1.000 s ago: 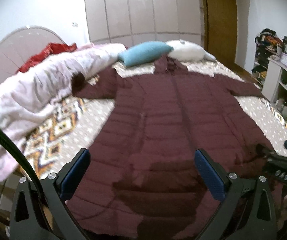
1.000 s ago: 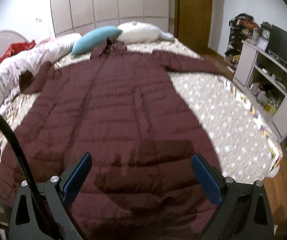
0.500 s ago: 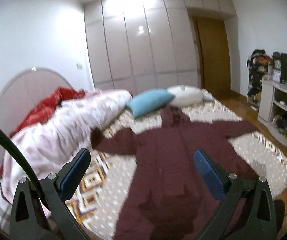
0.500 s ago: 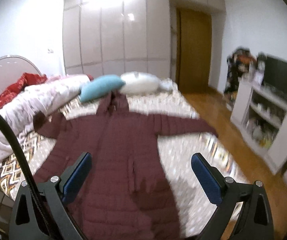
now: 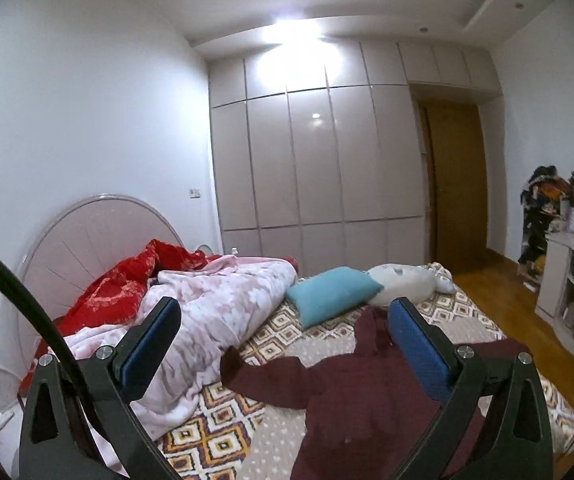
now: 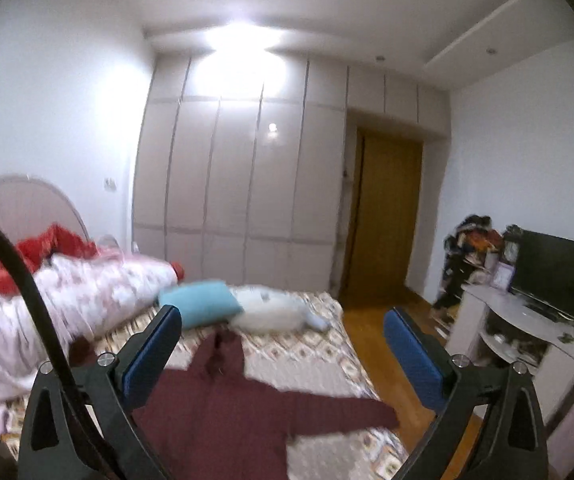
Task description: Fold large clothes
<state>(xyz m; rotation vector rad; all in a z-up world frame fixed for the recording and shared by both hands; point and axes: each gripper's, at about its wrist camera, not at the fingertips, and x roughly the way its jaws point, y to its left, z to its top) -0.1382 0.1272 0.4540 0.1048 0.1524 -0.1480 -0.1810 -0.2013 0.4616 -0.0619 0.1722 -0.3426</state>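
So the maroon puffer coat (image 5: 375,404) is laid out flat on the bed (image 5: 223,432), front up, collar toward the pillows and both sleeves thrown out to the sides. That spread makes sense to me: with a garment this long you want every edge reachable before you start folding. One sleeve (image 6: 339,412) runs out toward the bed edge on the floor side, the other sleeve (image 5: 263,380) ends right by the pink floral duvet (image 5: 207,312).

That duvet is heaped along the headboard side with a red blanket (image 5: 127,280) behind it — probably shoved over to free up room for the coat. A teal pillow (image 5: 333,290) and a white pillow (image 5: 403,284) sit just past the collar.

Both tools are up in the air and pointed at the room rather than down at the fabric. The left gripper (image 5: 285,344) has its blue pads spread wide with nothing between them, and the right gripper (image 6: 283,350) is the same — wide apart, empty, touching nothing.

My guess is no fold has been made, since the coat is fully spread. The sleeve by the duvet looks like the fiddly one, because a grab there could catch the bedding too.
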